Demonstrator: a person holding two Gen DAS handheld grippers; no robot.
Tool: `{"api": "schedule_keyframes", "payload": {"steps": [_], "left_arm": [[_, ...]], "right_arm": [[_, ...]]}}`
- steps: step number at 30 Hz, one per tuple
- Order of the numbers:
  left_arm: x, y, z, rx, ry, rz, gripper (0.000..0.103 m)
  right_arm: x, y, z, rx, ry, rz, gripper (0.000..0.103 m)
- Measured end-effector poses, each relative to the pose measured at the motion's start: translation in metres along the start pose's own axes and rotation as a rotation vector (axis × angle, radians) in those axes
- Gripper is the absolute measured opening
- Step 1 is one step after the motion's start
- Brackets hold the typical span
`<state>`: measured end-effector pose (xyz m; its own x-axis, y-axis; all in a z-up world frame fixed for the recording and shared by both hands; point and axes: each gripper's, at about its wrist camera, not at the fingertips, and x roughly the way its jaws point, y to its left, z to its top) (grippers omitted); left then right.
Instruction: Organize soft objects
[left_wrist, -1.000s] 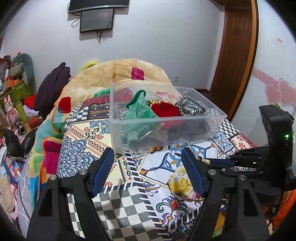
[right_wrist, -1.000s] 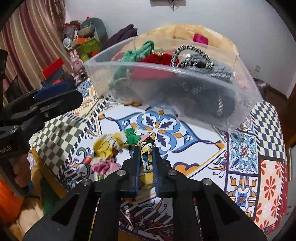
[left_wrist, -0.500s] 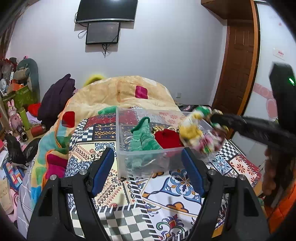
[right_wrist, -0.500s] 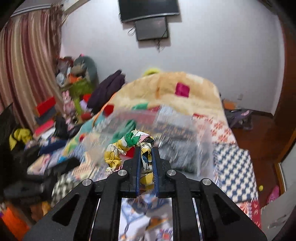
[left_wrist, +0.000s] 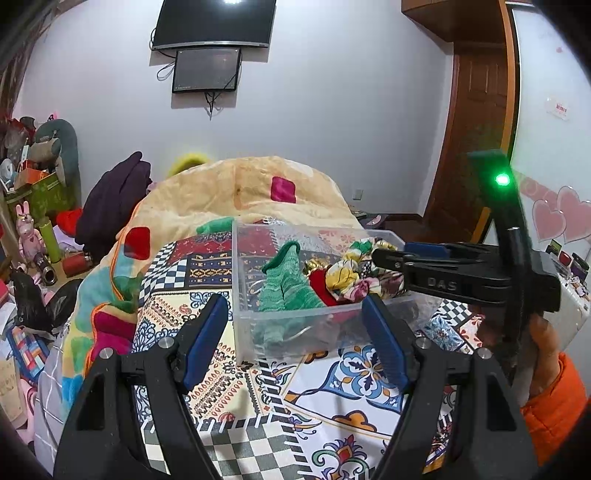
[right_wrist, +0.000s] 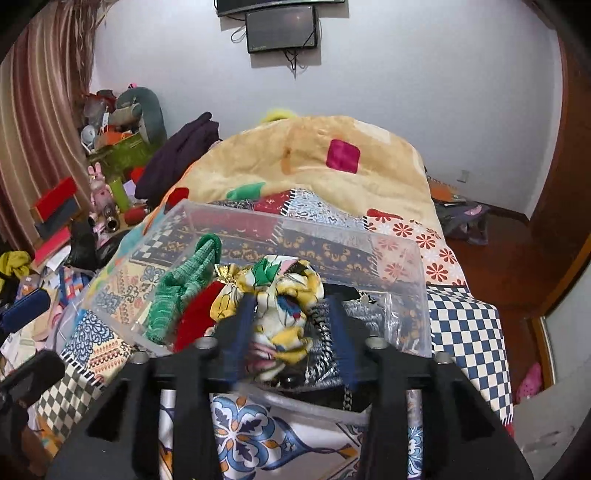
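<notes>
A clear plastic bin (left_wrist: 258, 325) (right_wrist: 406, 258) stands on the patterned bedspread and holds a green knit piece (left_wrist: 286, 284) (right_wrist: 184, 291), a red item (left_wrist: 317, 286) (right_wrist: 195, 314) and a black-and-white woven piece (right_wrist: 325, 332). A yellow floral fabric (left_wrist: 351, 277) (right_wrist: 284, 310) lies on top of them in the bin. My right gripper (right_wrist: 291, 343) (left_wrist: 391, 254) is open over the bin, its fingers either side of the floral fabric. My left gripper (left_wrist: 295, 343) is open and empty, in front of the bin.
A rumpled beige blanket (left_wrist: 240, 188) is heaped behind the bin. A dark purple garment (left_wrist: 114, 199) lies at the bed's left. Toys and boxes (left_wrist: 33, 206) crowd the floor on the left. A wooden door (left_wrist: 476, 140) is on the right.
My right gripper carried the floral fabric up from the bedspread and over the bin, then opened, leaving the fabric in the bin. My left gripper drew back and up a little.
</notes>
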<state>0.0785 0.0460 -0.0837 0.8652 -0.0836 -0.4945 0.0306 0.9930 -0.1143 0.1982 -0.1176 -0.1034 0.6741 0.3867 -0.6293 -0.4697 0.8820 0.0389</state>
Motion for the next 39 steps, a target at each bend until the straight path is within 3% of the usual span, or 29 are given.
{"api": "schedule_keyframes", "payload": {"steps": [9,14,18,22,26,31,39], "left_arm": [[-0.023,-0.012,0.029,-0.006,-0.083,-0.025,0.075],[-0.041,-0.026,0.047,0.015,-0.146,-0.027,0.076],[-0.055,-0.036,0.055,0.033,-0.184,-0.025,0.082],[-0.069,-0.044,0.059,0.054,-0.22,-0.016,0.09],[-0.082,-0.049,0.061,0.066,-0.255,-0.008,0.099],[-0.091,-0.052,0.061,0.073,-0.271,-0.014,0.101],[-0.095,-0.052,0.061,0.067,-0.28,-0.021,0.102]], "right_arm": [[-0.068,-0.011,0.012,0.024,-0.153,0.049,0.05],[-0.111,-0.01,0.013,0.012,-0.258,0.051,0.06],[-0.138,-0.01,0.011,0.008,-0.327,0.056,0.069],[-0.149,-0.008,0.009,0.006,-0.366,0.06,0.084],[-0.153,-0.004,0.006,-0.001,-0.383,0.06,0.085],[-0.156,-0.003,0.0,0.011,-0.404,0.06,0.1],[-0.163,-0.001,-0.002,0.009,-0.433,0.047,0.102]]}}
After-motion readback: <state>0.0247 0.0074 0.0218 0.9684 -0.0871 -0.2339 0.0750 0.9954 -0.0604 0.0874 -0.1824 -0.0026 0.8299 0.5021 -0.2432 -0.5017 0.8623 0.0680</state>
